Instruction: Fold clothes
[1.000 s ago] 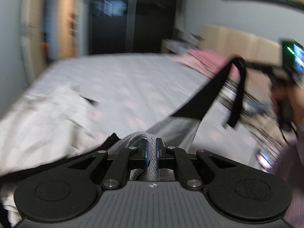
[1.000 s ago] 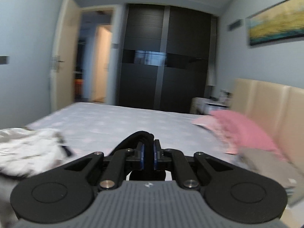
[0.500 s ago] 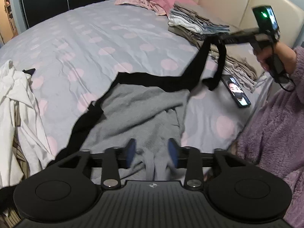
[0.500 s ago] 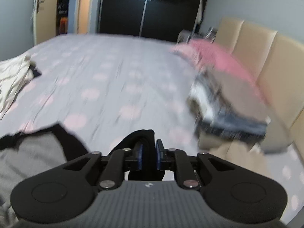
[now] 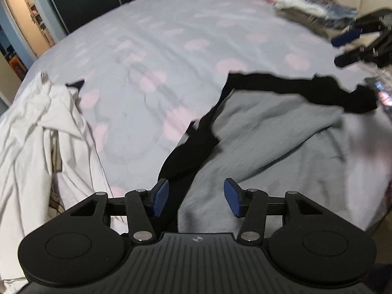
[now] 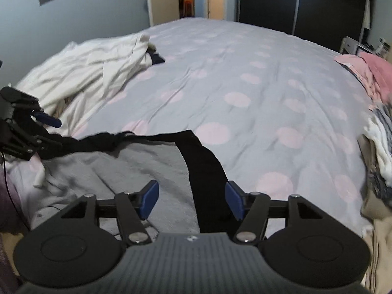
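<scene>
Both the left gripper (image 5: pixel 196 197) and the right gripper (image 6: pixel 192 198) are standing open, gripping nothing. The grey garment (image 5: pixel 269 132) is lying rumpled at frame centre; its black strap (image 6: pixel 205 161) is twisting, so a fold may be trapping wrinkles.

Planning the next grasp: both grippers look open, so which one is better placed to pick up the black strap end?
Probably the right gripper: the black strap runs down between its open jaws. Under the left gripper the strap sits off to one side.
</scene>
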A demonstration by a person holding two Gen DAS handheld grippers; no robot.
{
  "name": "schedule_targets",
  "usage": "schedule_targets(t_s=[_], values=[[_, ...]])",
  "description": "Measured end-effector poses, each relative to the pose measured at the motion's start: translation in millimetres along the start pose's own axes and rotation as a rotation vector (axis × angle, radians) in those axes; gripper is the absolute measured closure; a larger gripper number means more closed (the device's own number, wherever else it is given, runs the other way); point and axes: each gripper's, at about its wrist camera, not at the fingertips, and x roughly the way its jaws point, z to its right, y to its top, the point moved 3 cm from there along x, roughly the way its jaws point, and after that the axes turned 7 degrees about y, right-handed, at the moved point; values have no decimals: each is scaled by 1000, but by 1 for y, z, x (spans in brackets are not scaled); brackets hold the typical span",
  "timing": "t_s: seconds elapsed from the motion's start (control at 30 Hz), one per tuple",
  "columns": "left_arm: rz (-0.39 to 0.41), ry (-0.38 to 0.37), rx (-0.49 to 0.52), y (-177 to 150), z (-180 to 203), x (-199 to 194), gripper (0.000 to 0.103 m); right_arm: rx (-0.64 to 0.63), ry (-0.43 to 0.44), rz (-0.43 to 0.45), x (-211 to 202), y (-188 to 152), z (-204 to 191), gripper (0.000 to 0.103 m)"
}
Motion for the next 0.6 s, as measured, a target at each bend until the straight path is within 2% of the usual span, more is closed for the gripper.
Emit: schedule_targets(t_s=[0.2,0.3,0.43,0.47,0.5,0.53,0.6], values=[[-55,12,56,-6,2,40,55,62,9,-12,52,13,30,41],[-104,40,76,-12,2,59,55,79,-13,-46,79,13,39,43],[-99,70,95,-19,-2,67,55,90,-56,-103,99,8,48,43],[-91,90,101,-19,-4,68,58,96,-63,-113,103,7,50,43],[-81,92,87,-18,-7,67,69,104,-62,-122,106,6,52,43],[-71,93,71,-17,-10,66,75,110,-62,-129,109,5,53,43],[-49,101,2,-12,-20,62,83,125,-72,-135,114,4,56,43]])
